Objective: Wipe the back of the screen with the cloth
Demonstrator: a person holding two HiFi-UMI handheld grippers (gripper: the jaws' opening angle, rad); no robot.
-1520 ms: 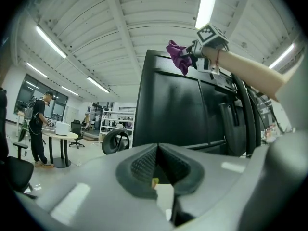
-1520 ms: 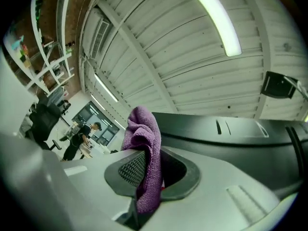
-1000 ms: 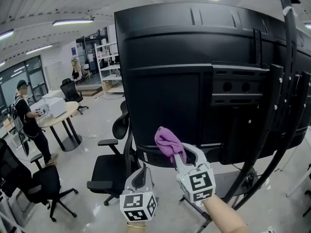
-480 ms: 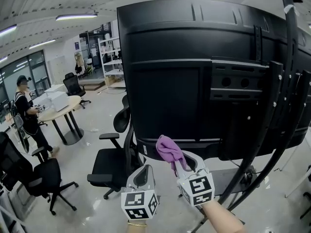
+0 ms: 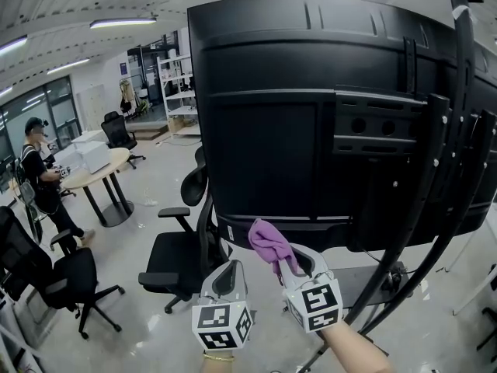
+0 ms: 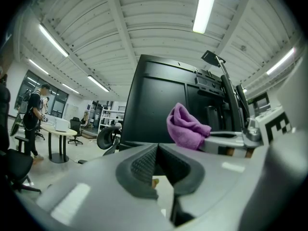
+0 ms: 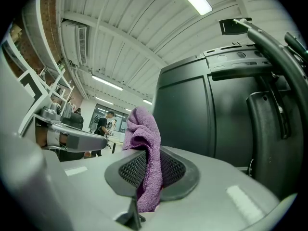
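The black back of a large screen [image 5: 311, 115] on a wheeled stand fills the head view's upper right. My right gripper [image 5: 286, 264] is shut on a purple cloth [image 5: 268, 242], which bunches up just below the screen's bottom edge, slightly apart from it. The right gripper view shows the cloth [image 7: 143, 150] pinched between the jaws, with the screen back [image 7: 202, 114] beyond. My left gripper [image 5: 227, 280] hangs lower left of the right one, jaws shut on nothing. In the left gripper view the cloth [image 6: 185, 127] and screen [image 6: 159, 105] lie ahead.
Black stand poles [image 5: 435, 200] run down the screen's right side. A black office chair [image 5: 182, 243] stands below the screen's left edge, another chair [image 5: 54, 282] at far left. A person [image 5: 43, 185] stands by a round table [image 5: 97, 173] at the left.
The view has shifted slightly, so the screen sits a little higher and nearer. Both grippers and the cloth hold nearly the same spot under the screen's bottom edge.
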